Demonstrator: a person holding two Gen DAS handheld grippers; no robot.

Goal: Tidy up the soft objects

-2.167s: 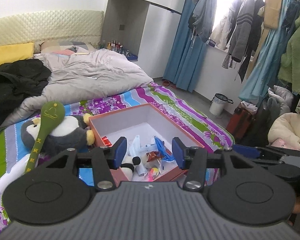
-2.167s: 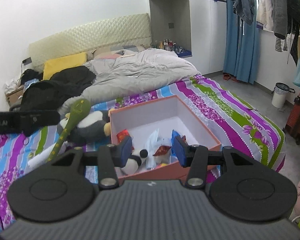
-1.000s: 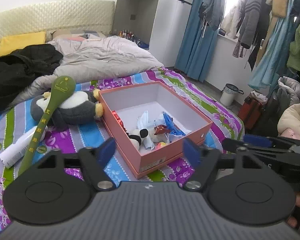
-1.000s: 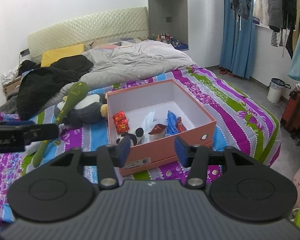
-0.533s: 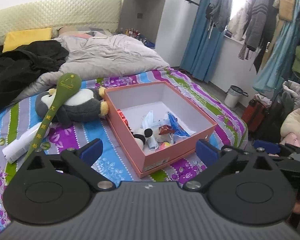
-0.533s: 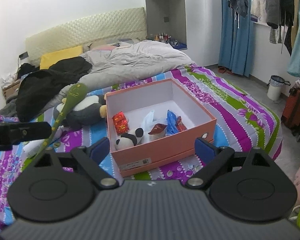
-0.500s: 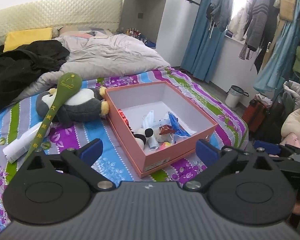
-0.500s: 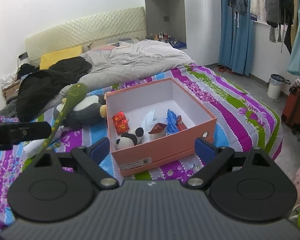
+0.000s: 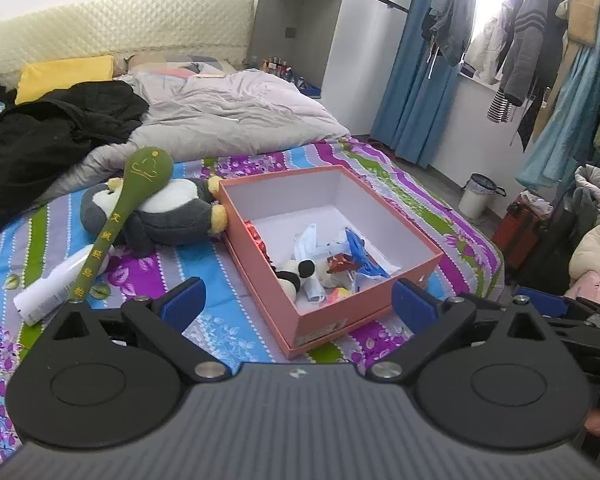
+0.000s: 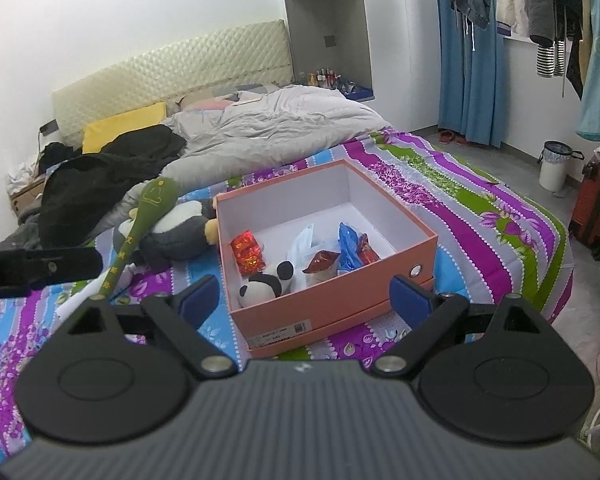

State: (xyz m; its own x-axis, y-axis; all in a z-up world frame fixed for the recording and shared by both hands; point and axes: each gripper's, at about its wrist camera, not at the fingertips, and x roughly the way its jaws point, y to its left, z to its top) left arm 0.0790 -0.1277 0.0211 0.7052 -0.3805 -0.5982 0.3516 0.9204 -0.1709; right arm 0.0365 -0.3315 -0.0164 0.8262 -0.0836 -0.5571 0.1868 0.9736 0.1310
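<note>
An open pink box (image 9: 364,308) (image 10: 320,312) sits on the striped bed sheet. It holds a small panda plush (image 10: 264,286) (image 9: 296,274), snack packets and a face mask. A grey penguin plush (image 9: 168,216) (image 10: 176,228) lies left of the box, with a long green padded hammer (image 9: 120,216) (image 10: 140,232) resting across it. My left gripper (image 9: 296,304) is open and empty, held in front of the box. My right gripper (image 10: 304,298) is open and empty, also short of the box.
A white tube (image 9: 56,292) lies on the sheet at the left. A black coat (image 9: 48,136) and grey duvet (image 9: 228,120) cover the far bed. A bin (image 10: 554,166), red suitcase (image 10: 592,216) and hanging clothes stand to the right.
Both grippers have opened wide and pulled back from the box. The objects on the bed have not moved.
</note>
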